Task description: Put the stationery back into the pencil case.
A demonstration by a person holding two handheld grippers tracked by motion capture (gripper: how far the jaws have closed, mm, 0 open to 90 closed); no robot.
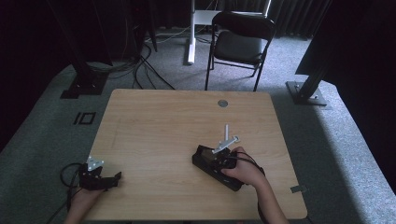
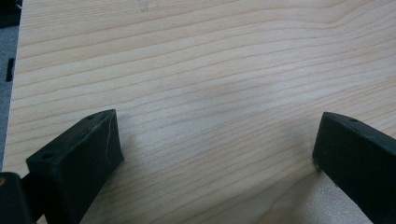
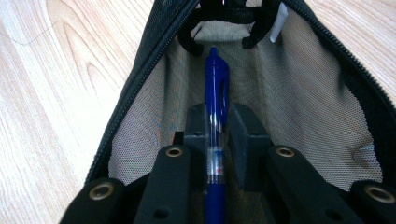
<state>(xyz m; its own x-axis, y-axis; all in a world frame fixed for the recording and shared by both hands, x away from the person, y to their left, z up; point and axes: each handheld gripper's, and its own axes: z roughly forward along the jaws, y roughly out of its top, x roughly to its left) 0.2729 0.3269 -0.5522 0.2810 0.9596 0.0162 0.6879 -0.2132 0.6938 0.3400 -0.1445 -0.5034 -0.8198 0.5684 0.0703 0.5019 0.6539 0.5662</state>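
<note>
A black mesh-lined pencil case lies unzipped on the wooden table, right of centre. My right gripper reaches into it, held by a hand. In the right gripper view the jaws sit inside the case, shut on a blue pen that points along the case toward its far end. My left gripper rests near the table's front left corner. Its jaws stand wide apart over bare wood, with nothing between them.
A round grommet sits near the table's far edge. Behind the table stand a black folding chair and a white post. Black stands and cables lie on the grey carpet.
</note>
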